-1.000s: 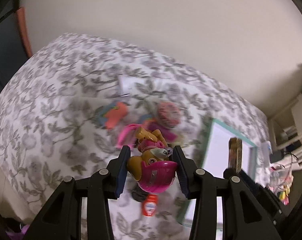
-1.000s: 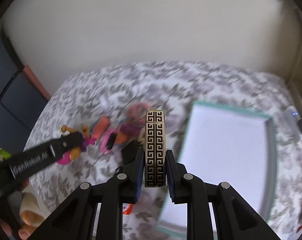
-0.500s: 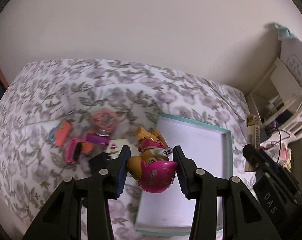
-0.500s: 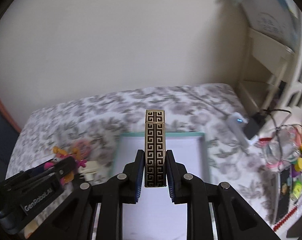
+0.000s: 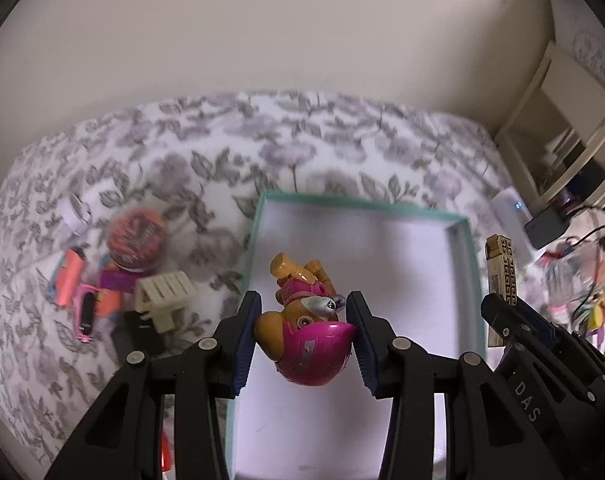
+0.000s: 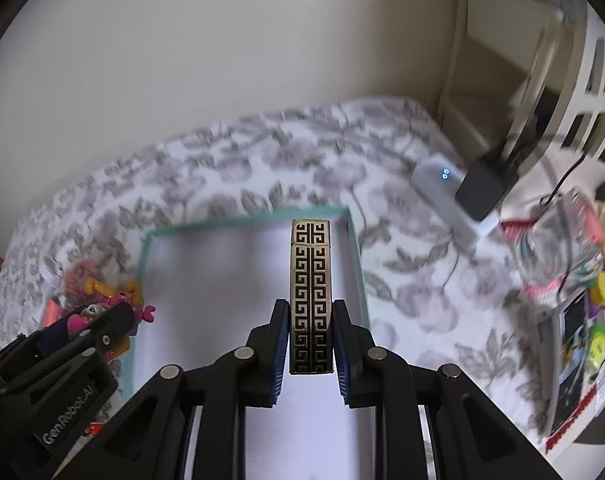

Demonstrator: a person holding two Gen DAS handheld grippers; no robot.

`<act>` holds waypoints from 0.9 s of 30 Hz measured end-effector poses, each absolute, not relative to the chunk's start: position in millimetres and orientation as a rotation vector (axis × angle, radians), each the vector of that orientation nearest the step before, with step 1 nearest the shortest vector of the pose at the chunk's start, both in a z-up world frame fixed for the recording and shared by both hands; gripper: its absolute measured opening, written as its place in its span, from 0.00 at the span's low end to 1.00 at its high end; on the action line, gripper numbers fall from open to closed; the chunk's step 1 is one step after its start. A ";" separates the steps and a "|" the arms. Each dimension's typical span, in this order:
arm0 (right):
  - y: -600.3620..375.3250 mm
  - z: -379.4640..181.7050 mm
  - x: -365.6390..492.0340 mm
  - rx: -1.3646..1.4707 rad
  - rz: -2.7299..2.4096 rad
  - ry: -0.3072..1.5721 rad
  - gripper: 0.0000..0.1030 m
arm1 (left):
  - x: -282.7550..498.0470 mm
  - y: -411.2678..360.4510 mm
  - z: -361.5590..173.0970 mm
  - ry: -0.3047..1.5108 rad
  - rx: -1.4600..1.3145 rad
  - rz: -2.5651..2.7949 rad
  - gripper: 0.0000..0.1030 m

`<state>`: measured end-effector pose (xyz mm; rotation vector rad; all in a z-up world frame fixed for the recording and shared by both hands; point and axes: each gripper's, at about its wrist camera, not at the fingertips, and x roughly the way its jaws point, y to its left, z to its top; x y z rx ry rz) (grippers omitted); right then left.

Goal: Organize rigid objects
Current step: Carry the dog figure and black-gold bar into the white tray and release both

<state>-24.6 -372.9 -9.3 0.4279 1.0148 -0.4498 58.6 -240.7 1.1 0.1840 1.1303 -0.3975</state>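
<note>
My left gripper [image 5: 305,338] is shut on a pink and brown toy dog [image 5: 302,332] and holds it over the left part of a shallow teal-rimmed box [image 5: 362,204] with a white floor. My right gripper [image 6: 308,340] is shut on a gold lighter with a black key pattern [image 6: 310,292], held upright over the right side of the same box [image 6: 246,222]. The lighter [image 5: 500,276] and right gripper show at the right in the left wrist view. The left gripper with the dog [image 6: 90,320] shows at the lower left in the right wrist view.
The box lies on a floral bedspread [image 5: 162,160]. A heap of small toys [image 5: 118,276], among them a cream toy bench [image 5: 164,294] and a round red item [image 5: 136,238], lies left of the box. A white power bank [image 6: 446,196], black adapter [image 6: 486,184] and clutter lie right.
Both grippers have swung right from the toy heap to over the box, each still holding its object. The view has moved closer to the box.
</note>
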 end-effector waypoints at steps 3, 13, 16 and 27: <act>-373.5 -27.8 -22.9 0.432 -0.454 1.060 0.22 | 60.0 -243.1 -20.3 1.165 0.193 -0.395 0.44; -365.9 -63.0 -15.7 0.430 -0.432 1.149 0.22 | 56.4 -249.2 -47.2 1.199 0.212 -0.413 0.44; -362.7 -71.9 -14.7 0.424 -0.429 1.172 0.22 | 54.4 -249.6 -50.9 1.195 0.220 -0.418 0.45; -359.8 -82.7 -12.0 0.409 -0.430 1.214 0.22 | 53.4 -249.4 -51.3 1.191 0.217 -0.426 0.45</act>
